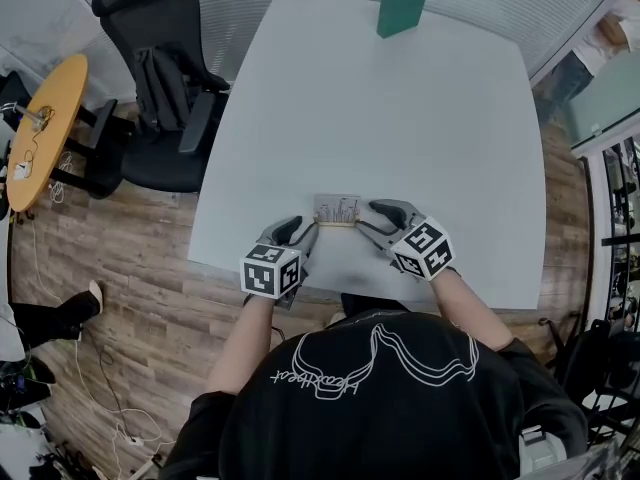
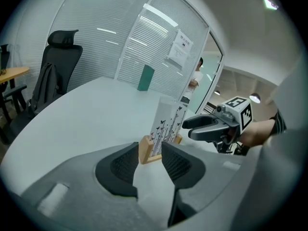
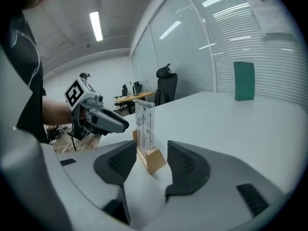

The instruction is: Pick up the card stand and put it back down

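Note:
The card stand (image 1: 337, 211), a clear card holder with printed cards in a light wooden base, stands upright on the white table (image 1: 400, 118) near its front edge. My left gripper (image 1: 306, 224) is at the stand's left end and my right gripper (image 1: 365, 215) at its right end. In the left gripper view the left gripper (image 2: 150, 150) is open, with the wooden base (image 2: 150, 154) in the gap and the pads clear of it. In the right gripper view the right gripper (image 3: 151, 153) is open too, the stand (image 3: 144, 126) between its jaws but not pressed.
A green book (image 1: 404, 1) stands upright at the table's far edge. A black office chair (image 1: 160, 78) is off the table's left side, with a round wooden table (image 1: 45, 118) beyond it. The table's front edge runs just behind both grippers.

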### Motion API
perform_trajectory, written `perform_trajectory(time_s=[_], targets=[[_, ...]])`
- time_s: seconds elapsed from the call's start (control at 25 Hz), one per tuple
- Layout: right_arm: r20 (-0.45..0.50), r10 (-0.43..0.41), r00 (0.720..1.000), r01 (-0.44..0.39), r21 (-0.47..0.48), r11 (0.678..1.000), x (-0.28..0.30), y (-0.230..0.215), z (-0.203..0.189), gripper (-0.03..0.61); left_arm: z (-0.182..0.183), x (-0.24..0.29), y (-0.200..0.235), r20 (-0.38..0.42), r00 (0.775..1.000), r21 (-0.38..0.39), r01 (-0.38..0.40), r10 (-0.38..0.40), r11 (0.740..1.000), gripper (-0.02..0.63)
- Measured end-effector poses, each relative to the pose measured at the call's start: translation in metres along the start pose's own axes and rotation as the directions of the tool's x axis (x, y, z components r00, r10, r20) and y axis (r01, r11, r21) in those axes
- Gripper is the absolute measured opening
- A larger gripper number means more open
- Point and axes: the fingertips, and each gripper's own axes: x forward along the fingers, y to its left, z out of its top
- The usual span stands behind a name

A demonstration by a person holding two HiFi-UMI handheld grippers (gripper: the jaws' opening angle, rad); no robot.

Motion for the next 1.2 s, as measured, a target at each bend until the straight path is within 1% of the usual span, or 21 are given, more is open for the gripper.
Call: perform_trajectory(time_s=[0.08,0.16,0.28,0.36,0.52,0.72,0.84,0.96,1.04,1.12,1.2], targets=[[0.063,0.004,0.998,-0.009,0.072,0.997,-0.013,0.002,0.011,0.198,0.005,-0.010,-0.006,0.033,0.999,-0.015,0.013,-0.013,1.000,0.137],[0.123,0.006,0.992,-0.021,0.122,0.992,-0.028,0.007,0.023,0.194,0.010,-0.021,-0.014,0.062,0.998,-0.019,0.031,-0.029,0.999,0.137],[0.205,0.009,0.979,-0.042,0.156,0.987,-0.051,0.018,0.042,0.168,0.020,-0.039,-0.028,0.090,0.995,0.012,0.050,-0.051,0.999,0.137],[0.258,0.013,0.966,-0.057,0.166,0.984,-0.067,0.028,0.054,0.142,0.031,-0.054,-0.039,0.126,0.990,0.037,0.059,-0.063,0.998,0.137],[0.320,0.006,0.948,-0.056,0.146,0.988,-0.093,0.051,0.067,0.093,0.049,-0.086,-0.069,0.213,0.970,0.071,0.102,-0.115,0.992,0.137],[0.392,0.034,0.919,-0.089,0.123,0.988,-0.121,0.083,0.082,0.021,0.062,-0.118,-0.109,0.273,0.939,0.102,0.187,-0.209,0.977,0.129],[0.426,0.063,0.902,-0.113,0.093,0.989,-0.132,0.103,0.085,0.011,0.062,-0.134,-0.127,0.304,0.920,0.099,0.227,-0.246,0.969,0.095],[0.425,0.073,0.902,-0.113,0.071,0.991,-0.140,0.118,0.083,0.010,0.058,-0.148,-0.144,0.315,0.911,0.126,0.237,-0.265,0.963,0.054],[0.440,0.102,0.892,-0.150,0.076,0.986,-0.146,0.129,0.083,0.009,0.055,-0.155,-0.154,0.314,0.906,0.148,0.248,-0.283,0.957,0.037],[0.455,0.134,0.880,-0.196,0.091,0.976,-0.150,0.139,0.086,0.009,0.053,-0.161,-0.163,0.310,0.900,0.154,0.271,-0.307,0.950,0.026],[0.455,0.157,0.877,-0.221,0.092,0.971,-0.152,0.150,0.087,0.009,0.052,-0.166,-0.171,0.311,0.892,0.161,0.291,-0.329,0.943,0.018]])
